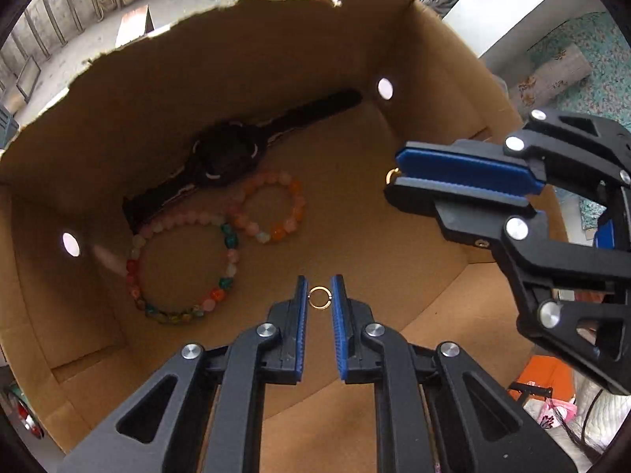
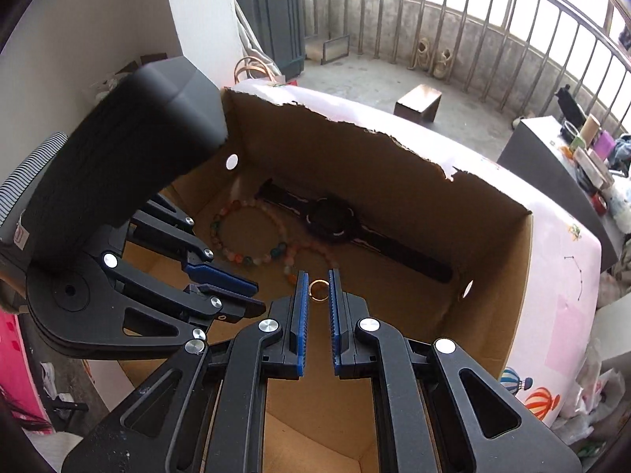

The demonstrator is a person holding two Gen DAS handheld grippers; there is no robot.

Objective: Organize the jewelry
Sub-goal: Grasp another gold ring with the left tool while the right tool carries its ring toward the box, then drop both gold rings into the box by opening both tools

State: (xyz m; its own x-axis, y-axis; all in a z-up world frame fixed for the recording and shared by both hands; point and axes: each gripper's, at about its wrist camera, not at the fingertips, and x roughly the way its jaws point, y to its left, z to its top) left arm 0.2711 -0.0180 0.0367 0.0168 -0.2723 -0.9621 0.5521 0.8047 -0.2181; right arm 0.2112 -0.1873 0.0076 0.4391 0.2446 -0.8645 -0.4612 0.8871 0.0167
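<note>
A: State the position of the left gripper (image 1: 319,289).

B: It points steeply down into the open cardboard box (image 1: 276,51). Its blue-padded fingers (image 1: 301,295) stand narrow, and a thin gold ring (image 1: 318,298) sits pinched between the tips, held above the box floor.

A: And the right gripper (image 2: 318,282)?

B: Same arrangement. Its fingers are narrow and clamp a second gold ring (image 2: 318,290) at the tips. In the left wrist view this gripper enters from the right side of the box, with the ring showing just past the end of the pads.

A: How do the two grippers stand to each other?

B: Side by side over the box, near but apart. In the right wrist view the left gripper and its dark housing (image 2: 130,149) fill the left part of the picture.

A: List the contents of the box.

B: Three items lie on the floor toward the far wall. A black wristwatch (image 1: 228,155) lies flat with its strap stretched out along that wall. Just in front of it lies a small bracelet of pink and orange beads (image 1: 272,207). A larger bracelet of mixed coloured beads (image 1: 183,266) touches the small one and lies nearer the left wall.

A: Describe the box itself.

B: The far wall has a torn upper edge. Round holes pierce the walls near the corners. The box stands on a pale printed cloth (image 2: 560,276).
</note>
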